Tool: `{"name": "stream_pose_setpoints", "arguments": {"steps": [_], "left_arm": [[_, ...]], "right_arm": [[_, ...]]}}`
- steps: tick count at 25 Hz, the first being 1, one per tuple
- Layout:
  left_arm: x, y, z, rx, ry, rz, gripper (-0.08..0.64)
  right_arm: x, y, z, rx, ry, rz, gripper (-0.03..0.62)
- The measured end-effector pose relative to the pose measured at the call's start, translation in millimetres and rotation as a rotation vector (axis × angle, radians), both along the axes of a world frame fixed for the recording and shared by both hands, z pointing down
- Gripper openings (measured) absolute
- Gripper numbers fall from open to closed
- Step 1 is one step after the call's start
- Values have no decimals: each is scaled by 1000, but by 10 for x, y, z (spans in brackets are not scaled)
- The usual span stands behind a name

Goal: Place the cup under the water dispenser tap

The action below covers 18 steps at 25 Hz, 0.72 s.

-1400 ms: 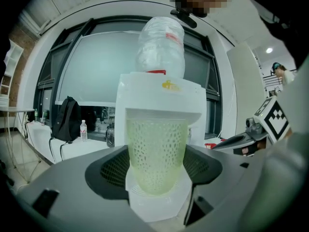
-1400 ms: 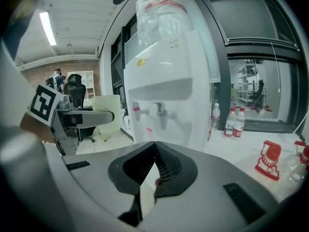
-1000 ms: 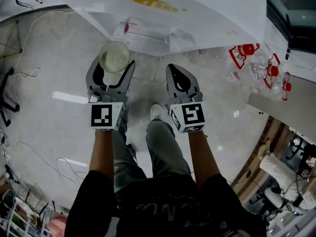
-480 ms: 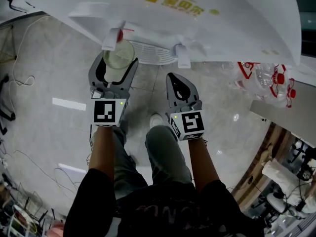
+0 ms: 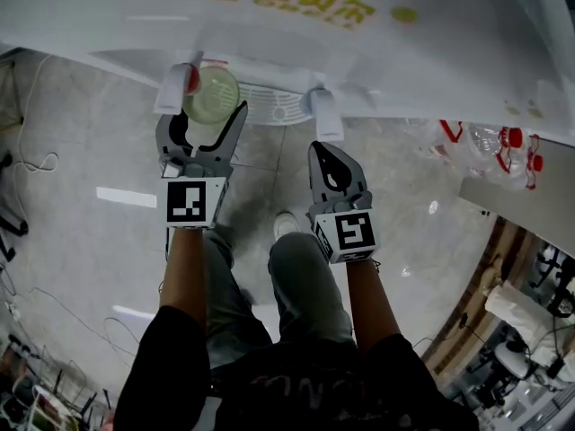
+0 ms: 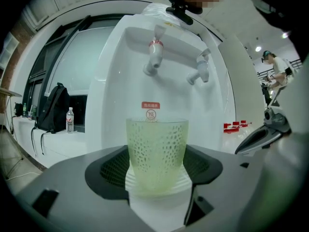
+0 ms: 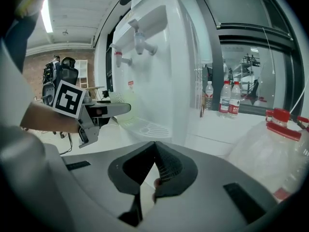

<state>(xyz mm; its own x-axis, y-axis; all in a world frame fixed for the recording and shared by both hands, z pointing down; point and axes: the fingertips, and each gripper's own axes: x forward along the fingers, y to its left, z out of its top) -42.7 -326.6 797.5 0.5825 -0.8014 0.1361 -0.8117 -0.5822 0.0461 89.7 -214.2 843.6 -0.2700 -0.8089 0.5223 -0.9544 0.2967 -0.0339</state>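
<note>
Left gripper [image 5: 204, 118] clamps the upright cup [image 5: 210, 95] near the tap [image 5: 177, 88]; right gripper [image 5: 320, 148] closed, empty

Room, as it lies around you:
- Floor [image 5: 81, 259]: pale glossy tiles with bright streaks of reflected light.
- Loose cables [image 5: 31, 164]: thin, trailing over the tiles on your left.
- Clear bottles [image 5: 508, 142]: red caps, grouped on the floor to your right.
- Window [image 7: 241, 33]: large panes in dark frames, with two small labelled bottles [image 7: 225, 98] on its sill.
- Brick wall [image 7: 67, 52]: reddish, far end, under a ceiling strip light [image 7: 47, 13].
- White ledge [image 6: 48, 141]: a black backpack [image 6: 52, 114] stands on it, a small water bottle [image 6: 70, 120] just beside.
</note>
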Motion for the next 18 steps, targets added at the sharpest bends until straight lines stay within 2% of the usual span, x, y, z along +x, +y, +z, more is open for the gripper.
{"name": "stream_pose_setpoints", "arguments": {"steps": [4,8,13,18], "left_arm": [[2,-4,-2,5,10,4,357],[13,31,-22,14,0,22,357],[-44,106,-72,10,0,16,391],[-171,226,-190,-3,-22,9,393]], "right_arm": [[19,1,-17,10,-3,13,15],[21,-36,-101,60,4,23,14],[-12,-12,-154,59,8,20,14],[-78,62,-332,51,10,10,14]]}}
